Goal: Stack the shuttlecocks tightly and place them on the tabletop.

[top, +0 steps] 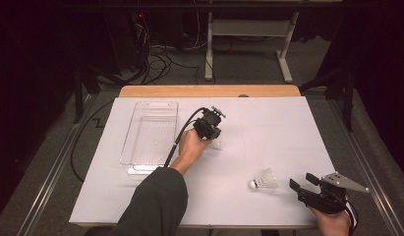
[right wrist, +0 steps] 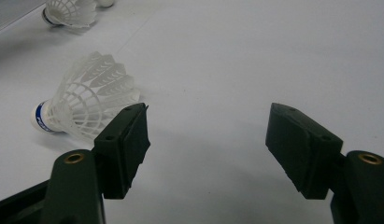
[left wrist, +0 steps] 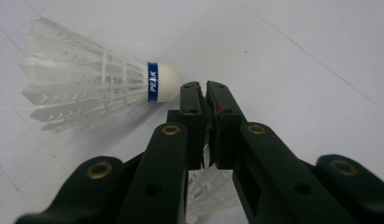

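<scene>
Your left gripper (left wrist: 206, 88) is clamped on a shuttlecock's (left wrist: 206, 184) feathers beside another (left wrist: 94, 88); your right gripper (right wrist: 206, 135) gapes wide, holding nothing.

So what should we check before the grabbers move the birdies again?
1. Left gripper closed tight: ok, its jaws are pressed together.
2. Is it really pinching the white feathers under its jaws? Cannot tell.
3. PEAK shuttlecock out of the way: ok, it lies flat on the table beside the jaw tips.
4. Right gripper open: ok, jaws wide apart.
5. Nearby shuttlecock between those jaws: not ok, it lies outside one jaw.
6. Room in the clear plastic tray: ok, it looks empty.
</scene>
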